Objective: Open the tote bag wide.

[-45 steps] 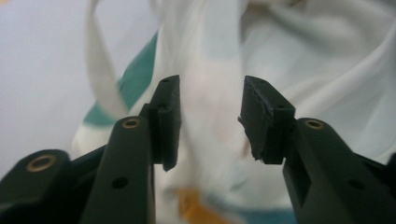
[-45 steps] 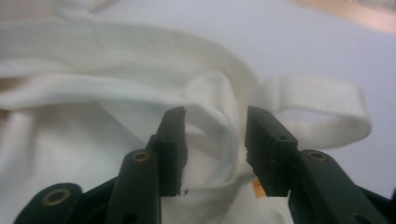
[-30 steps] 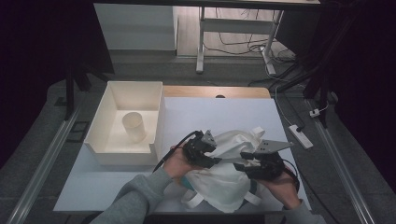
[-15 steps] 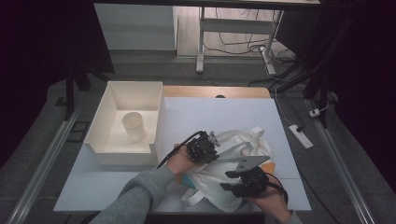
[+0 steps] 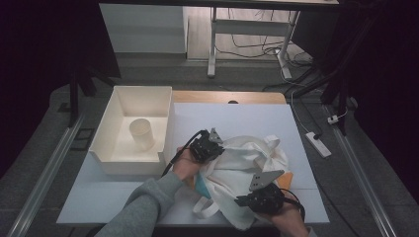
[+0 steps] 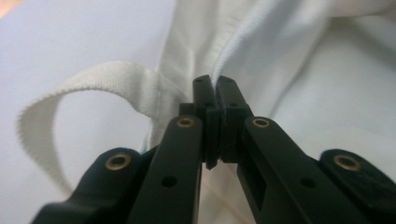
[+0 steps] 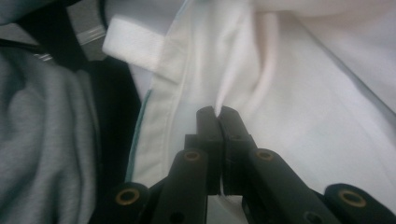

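Between my left gripper's (image 6: 215,86) 2 jaws, which have just closed, a fold of the white tote bag (image 5: 242,163) is pinched tight, its strap (image 6: 88,91) looping off beside them. My right gripper (image 7: 217,114) has likewise just clamped on the bag's cloth near a hemmed edge. From above, both grippers sit on the crumpled bag at the table's (image 5: 247,116) near right; the cream bin (image 5: 116,123) with a cup (image 5: 141,133) stands well left.

high view: overhead, facing forward and down.
gripper views: close along jaws.
shared: white bag (image 5: 247,163) cloth.
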The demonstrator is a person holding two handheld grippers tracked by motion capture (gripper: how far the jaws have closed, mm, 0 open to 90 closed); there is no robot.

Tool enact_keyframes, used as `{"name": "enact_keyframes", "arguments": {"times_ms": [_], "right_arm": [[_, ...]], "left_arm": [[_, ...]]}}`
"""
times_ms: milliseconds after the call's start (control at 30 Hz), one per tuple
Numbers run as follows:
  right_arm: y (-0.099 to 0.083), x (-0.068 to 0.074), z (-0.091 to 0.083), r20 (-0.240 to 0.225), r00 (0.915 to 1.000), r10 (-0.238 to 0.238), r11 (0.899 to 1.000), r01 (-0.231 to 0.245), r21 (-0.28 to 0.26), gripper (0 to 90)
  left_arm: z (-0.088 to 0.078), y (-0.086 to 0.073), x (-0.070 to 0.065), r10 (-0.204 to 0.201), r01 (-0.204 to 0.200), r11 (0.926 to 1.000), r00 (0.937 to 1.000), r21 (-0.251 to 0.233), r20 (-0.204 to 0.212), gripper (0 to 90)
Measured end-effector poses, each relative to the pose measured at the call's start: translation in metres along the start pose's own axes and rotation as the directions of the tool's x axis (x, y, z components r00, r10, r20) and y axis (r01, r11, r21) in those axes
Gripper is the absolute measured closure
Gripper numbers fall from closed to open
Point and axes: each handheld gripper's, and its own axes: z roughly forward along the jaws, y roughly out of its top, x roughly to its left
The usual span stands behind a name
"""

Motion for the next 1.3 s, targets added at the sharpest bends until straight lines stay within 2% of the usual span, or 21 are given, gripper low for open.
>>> {"name": "enact_keyframes", "arguments": {"times_ms": [67,167,333,433,600,800,933,1000,1100,1200,1267,1300], "right_arm": [[0.001,0.007,0.003,-0.014,0.9998,-0.014,1.000,0.015,0.005,89.0],[0.002,0.013,0.004,-0.026,0.9993,-0.028,1.000,0.028,0.006,89.1],[0.003,0.017,0.007,-0.030,0.9985,-0.046,0.999,0.046,0.009,89.0],[0.005,0.020,0.006,-0.028,0.9977,-0.061,0.998,0.061,0.001,89.0],[0.010,0.020,-0.005,-0.027,0.9972,-0.070,0.997,0.069,-0.028,89.0],[0.001,0.013,0.011,-0.083,0.9961,-0.030,1.000,0.029,-0.009,89.0],[0.001,0.016,0.012,-0.081,0.9962,-0.030,0.999,0.029,-0.015,89.0],[0.002,0.018,0.012,-0.077,0.9961,-0.044,0.999,0.043,-0.010,89.0],[0.001,0.016,0.013,-0.092,0.9950,-0.039,0.999,0.037,-0.018,89.0],[0.000,0.013,0.012,-0.098,0.9947,-0.033,0.999,0.031,-0.020,88.8],[0.000,0.013,0.011,-0.091,0.9948,-0.046,0.999,0.044,-0.022,87.5],[0.000,0.012,0.010,-0.088,0.9950,-0.047,0.999,0.045,-0.024,83.1]], "left_arm": [[0.000,-0.001,0.002,-0.012,0.011,0.9996,0.9996,-0.025,-0.028,88.1],[0.000,0.000,0.006,-0.024,0.022,0.9987,0.9987,-0.047,-0.044,88.2],[0.000,0.000,0.016,-0.061,0.059,0.9965,0.9975,-0.059,-0.034,88.2],[-0.002,0.001,0.019,-0.067,0.064,0.9957,0.9973,-0.066,-0.032,88.2],[-0.008,0.002,0.022,-0.079,0.075,0.9929,0.9958,-0.092,-0.045,88.2],[-0.003,0.003,0.021,-0.071,0.066,0.9948,0.9959,-0.078,-0.057,88.2],[-0.004,0.003,0.023,-0.075,0.071,0.9938,0.9959,-0.085,-0.050,88.2],[-0.004,0.003,0.023,-0.078,0.074,0.9934,0.9958,-0.088,-0.048,88.2],[-0.004,0.002,0.023,-0.078,0.074,0.9937,0.9958,-0.084,-0.048,88.2],[-0.003,0.002,0.023,-0.079,0.077,0.9936,0.9964,-0.082,-0.030,88.1],[-0.002,0.002,0.023,-0.081,0.079,0.9937,0.9965,-0.079,-0.023,88.1],[-0.002,0.001,0.023,-0.079,0.077,0.9939,0.9966,-0.078,-0.023,88.1]]}}
